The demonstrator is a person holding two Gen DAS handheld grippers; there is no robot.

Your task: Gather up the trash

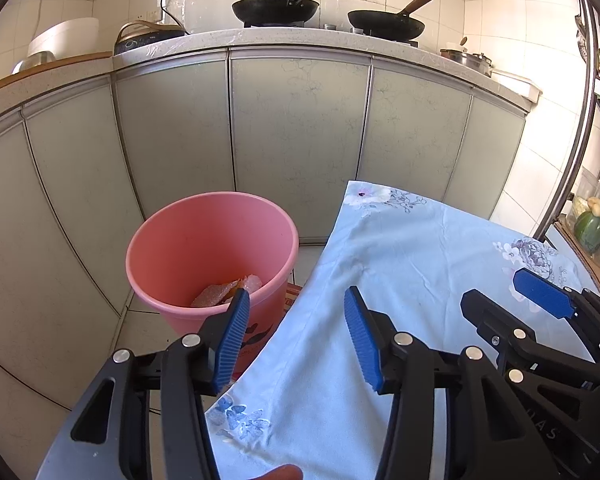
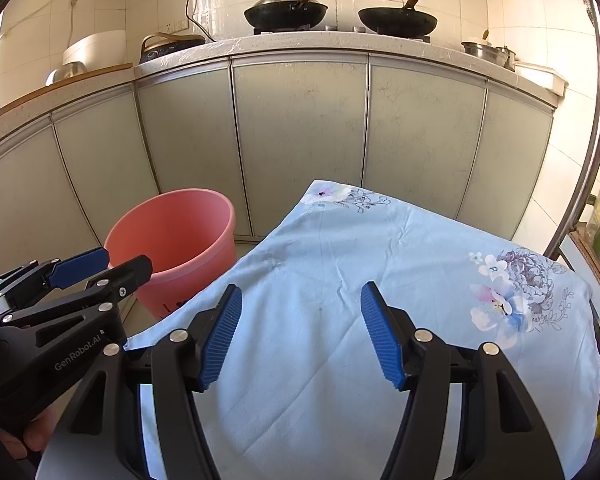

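Crumpled trash [image 1: 230, 290] at the bottom of the pink bucket [image 1: 172, 240], just past the tip of the left gripper's [image 1: 296, 320] left finger. Bucket on the floor, beside the edge of the tabletop under a pale blue flowered cloth [image 1: 400, 264]. Both pairs of fingers spread wide, holding nothing. Right gripper [image 2: 300, 320] level over the cloth, pointing toward the cabinet doors [image 2: 300, 140]; left alongside it, straddling the cloth's edge.

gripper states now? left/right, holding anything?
Left gripper: open, holding nothing, over the cloth's edge beside the pink bucket.
Right gripper: open, holding nothing, above the blue floral cloth.
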